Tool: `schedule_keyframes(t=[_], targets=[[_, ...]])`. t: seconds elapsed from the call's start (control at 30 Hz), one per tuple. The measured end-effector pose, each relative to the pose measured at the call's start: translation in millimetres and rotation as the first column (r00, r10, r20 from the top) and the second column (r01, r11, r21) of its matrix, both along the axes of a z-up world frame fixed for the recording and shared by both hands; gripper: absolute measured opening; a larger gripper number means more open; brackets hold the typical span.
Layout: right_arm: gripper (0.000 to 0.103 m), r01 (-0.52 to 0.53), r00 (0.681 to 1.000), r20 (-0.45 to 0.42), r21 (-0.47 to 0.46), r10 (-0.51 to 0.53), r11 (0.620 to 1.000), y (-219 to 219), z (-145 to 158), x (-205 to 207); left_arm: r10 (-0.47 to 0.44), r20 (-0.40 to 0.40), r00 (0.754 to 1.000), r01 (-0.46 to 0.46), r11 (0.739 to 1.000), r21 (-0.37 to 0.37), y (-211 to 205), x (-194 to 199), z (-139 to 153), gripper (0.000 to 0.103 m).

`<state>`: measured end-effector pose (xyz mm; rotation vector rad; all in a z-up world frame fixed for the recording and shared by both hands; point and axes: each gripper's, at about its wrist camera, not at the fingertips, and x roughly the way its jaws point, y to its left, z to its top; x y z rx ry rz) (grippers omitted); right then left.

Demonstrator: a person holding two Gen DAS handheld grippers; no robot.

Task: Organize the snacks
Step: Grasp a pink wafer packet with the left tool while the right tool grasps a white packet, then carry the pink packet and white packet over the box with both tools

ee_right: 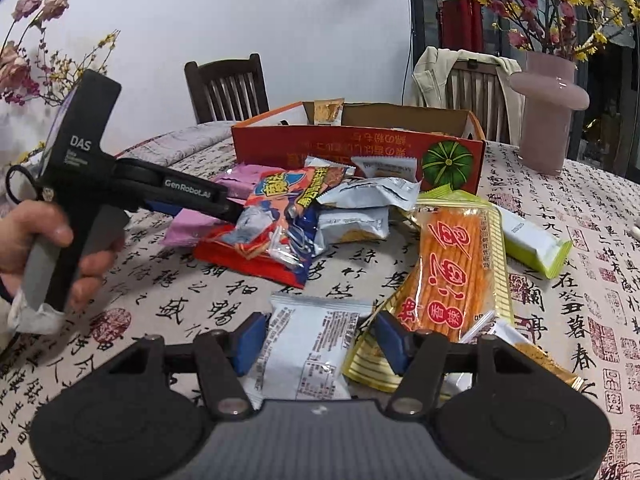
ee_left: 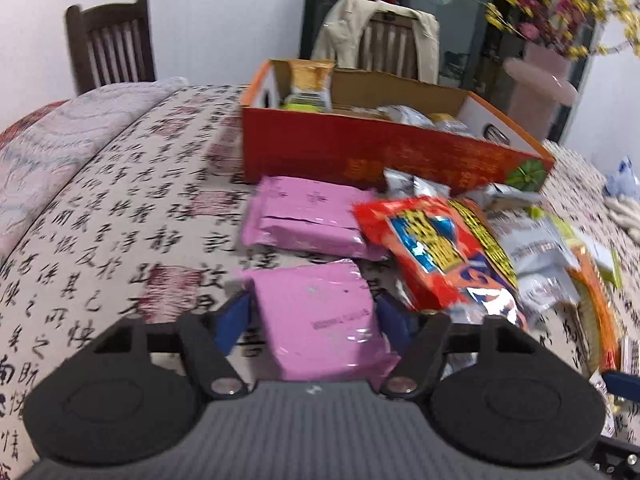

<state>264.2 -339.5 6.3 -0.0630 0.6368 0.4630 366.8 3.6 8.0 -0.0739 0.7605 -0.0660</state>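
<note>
A: Where were the snacks?

B: Most lay in a heap on the calligraphy tablecloth [ee_right: 540, 292], in front of the red cardboard box [ee_right: 356, 152], which already held a few packets. A red chip bag [ee_left: 432, 248] sat in the middle of the heap, a long orange stick-snack pack [ee_right: 452, 276] to its right, and a second pink packet [ee_left: 308, 220] nearer the box.

A: And the left gripper [ee_left: 312, 316]?

B: It straddled a pink packet [ee_left: 320, 320] lying on the cloth, blue pads at either side. I couldn't tell whether the pads pressed on it.

A: The right gripper [ee_right: 320, 340]?

B: It had a white-and-silver packet [ee_right: 308, 352] between its pads, both of them against the wrapper's sides, so it looked clamped on it.

A: Anything behind?

B: A person's hand [ee_right: 44, 252] held the left gripper's handle. Two wooden chairs stood beyond the table, one with a beige jacket [ee_right: 436, 68] over it, beside a pink vase [ee_right: 548, 112] of flowers.
</note>
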Motion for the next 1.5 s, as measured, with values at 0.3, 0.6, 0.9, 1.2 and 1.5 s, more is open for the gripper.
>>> schedule_keyframes(t=[0.3,0.6,0.9,1.2,1.5], targets=[[0.045,-0.008,1.0,0.0,-0.006,0.008,1.0,0.2,0.8,-11.2,-0.026,0.007,1.0,0.026,0.999,0.025,11.2,-33.1,1.7,0.062],[0.041,-0.021,0.999,0.03,-0.037,0.022,0.999,8.6,5.1,-35.8,-0.089,-0.014,0.996,0.089,0.996,0.005,23.9,-108.5,8.0,0.062],[0.041,-0.047,0.998,0.028,-0.01,0.047,0.999,14.3,8.3,-24.6,-0.14,-0.03,0.99,0.14,0.99,0.006,11.3,-134.3,6.2,0.069],[0.05,-0.002,0.999,0.033,-0.014,0.003,1.0,14.0,3.5,-27.0,-0.176,-0.003,0.984,0.176,0.984,-0.011,10.2,-142.3,3.7,0.062],[0.039,-0.035,0.998,0.044,-0.081,0.039,0.996,25.0,0.9,-38.3,-0.153,0.07,0.986,0.157,0.987,-0.046,20.6,-143.3,26.1,0.062]])
